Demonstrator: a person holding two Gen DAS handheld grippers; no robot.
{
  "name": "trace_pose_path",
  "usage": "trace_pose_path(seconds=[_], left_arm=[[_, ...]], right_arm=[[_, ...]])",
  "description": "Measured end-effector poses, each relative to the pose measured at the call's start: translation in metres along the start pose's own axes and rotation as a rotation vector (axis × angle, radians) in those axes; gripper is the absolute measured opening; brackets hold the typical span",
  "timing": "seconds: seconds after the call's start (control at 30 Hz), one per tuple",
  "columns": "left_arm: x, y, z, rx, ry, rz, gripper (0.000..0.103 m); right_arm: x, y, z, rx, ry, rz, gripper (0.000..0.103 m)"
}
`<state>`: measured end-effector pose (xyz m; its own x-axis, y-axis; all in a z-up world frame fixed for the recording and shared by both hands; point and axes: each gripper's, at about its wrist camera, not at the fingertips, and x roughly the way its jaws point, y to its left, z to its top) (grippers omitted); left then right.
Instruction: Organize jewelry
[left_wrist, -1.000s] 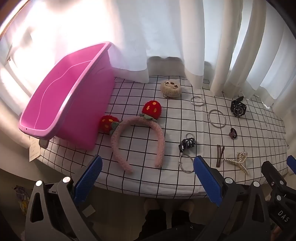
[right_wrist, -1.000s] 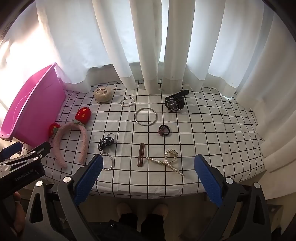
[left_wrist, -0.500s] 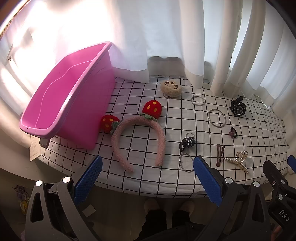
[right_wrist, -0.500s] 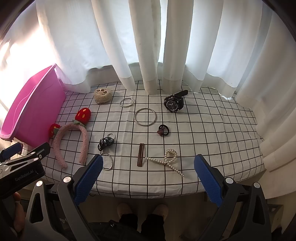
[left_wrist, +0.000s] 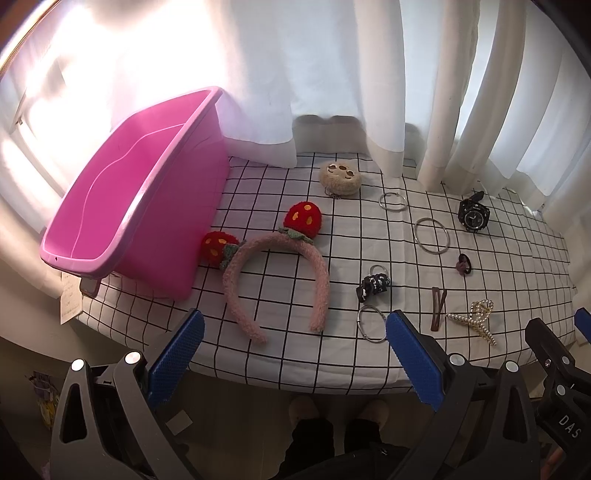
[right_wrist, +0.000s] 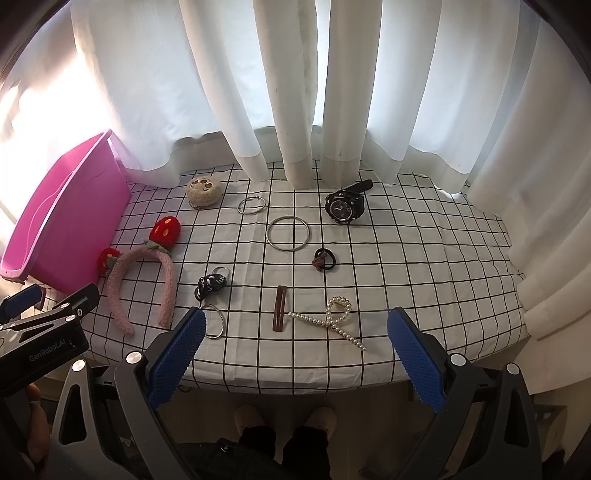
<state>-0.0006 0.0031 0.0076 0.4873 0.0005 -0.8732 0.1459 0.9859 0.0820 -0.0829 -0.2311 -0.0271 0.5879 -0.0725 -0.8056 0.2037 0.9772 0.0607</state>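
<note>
A pink bin (left_wrist: 110, 214) (right_wrist: 59, 221) stands at the table's left. A pink headband with two strawberries (left_wrist: 273, 266) (right_wrist: 144, 280) lies beside it. To the right lie a black watch (right_wrist: 345, 205), metal bangles (right_wrist: 289, 233), a dark hair tie (right_wrist: 325, 258), a brown clip (right_wrist: 280, 308), a pearl claw clip (right_wrist: 334, 317), a black scrunchie (right_wrist: 210, 284) and a beige plush pouch (right_wrist: 203, 192). My left gripper (left_wrist: 295, 362) is open and empty before the table's front edge. My right gripper (right_wrist: 295, 362) is open and empty, to its right.
White curtains (right_wrist: 295, 92) hang along the table's back and right side. The table has a white checked cloth (right_wrist: 406, 258). A person's feet (right_wrist: 284, 417) show below the front edge.
Both grippers have drifted very slightly; the view of the table is almost the same. No object has moved.
</note>
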Motion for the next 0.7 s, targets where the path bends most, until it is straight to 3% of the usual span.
trace_pose_path(seconds=[0.7], left_arm=[[-0.0008,0.0007,-0.0009,0.004,-0.007,0.001,0.097]], right_arm=[[0.0016,0.0036,0.0015,0.001,0.002,0.002,0.094]])
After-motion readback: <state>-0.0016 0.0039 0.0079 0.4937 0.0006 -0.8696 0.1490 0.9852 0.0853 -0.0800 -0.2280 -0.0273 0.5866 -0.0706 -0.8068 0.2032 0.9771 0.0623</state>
